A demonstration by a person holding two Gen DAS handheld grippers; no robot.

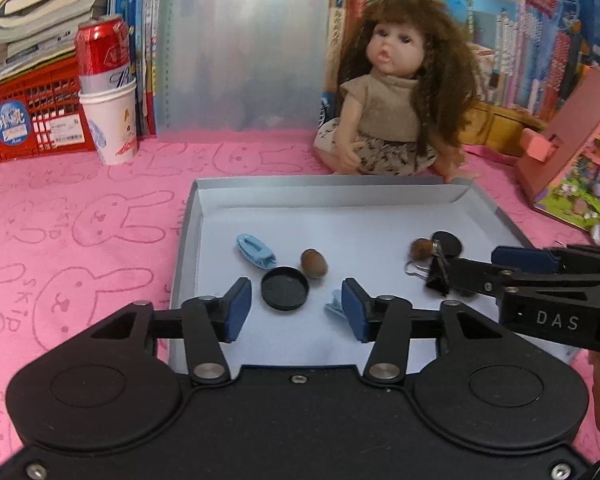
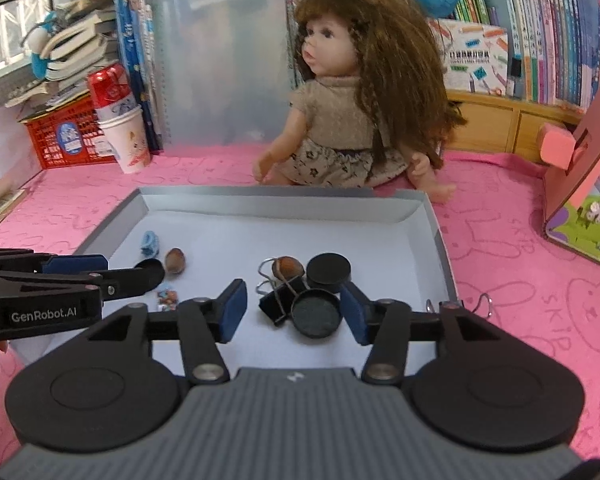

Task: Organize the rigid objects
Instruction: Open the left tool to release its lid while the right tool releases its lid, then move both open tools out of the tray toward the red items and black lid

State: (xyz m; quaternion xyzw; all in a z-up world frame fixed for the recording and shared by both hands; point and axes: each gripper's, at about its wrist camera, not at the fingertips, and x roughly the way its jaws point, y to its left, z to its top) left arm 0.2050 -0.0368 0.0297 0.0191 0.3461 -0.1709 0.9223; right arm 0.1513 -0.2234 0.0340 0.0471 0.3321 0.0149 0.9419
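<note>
A shallow white tray (image 1: 480, 216) (image 2: 440, 240) lies on the pink cloth. It holds a light blue clip (image 1: 255, 251) (image 2: 150, 242), a brown nut (image 1: 314, 263) (image 2: 175, 261), a black round lid (image 1: 285, 288), a second nut (image 1: 421, 249) (image 2: 287, 268), a black binder clip (image 1: 436, 276) (image 2: 278, 304), a round black tin (image 2: 329, 272) and its open lid (image 2: 316, 314). My left gripper (image 1: 296, 300) stands open over the first lid, pads clear of it. My right gripper (image 2: 293, 300) is open around the binder clip and the tin's lid without pressing them.
A doll (image 1: 392, 92) (image 2: 348, 100) sits just behind the tray. At the back left are a paper cup with a red can (image 1: 108, 92) and a red crate (image 1: 24, 120); a pink toy house (image 2: 588, 184) stands at the right. Wire loops (image 2: 484, 302) lie outside the tray's right rim.
</note>
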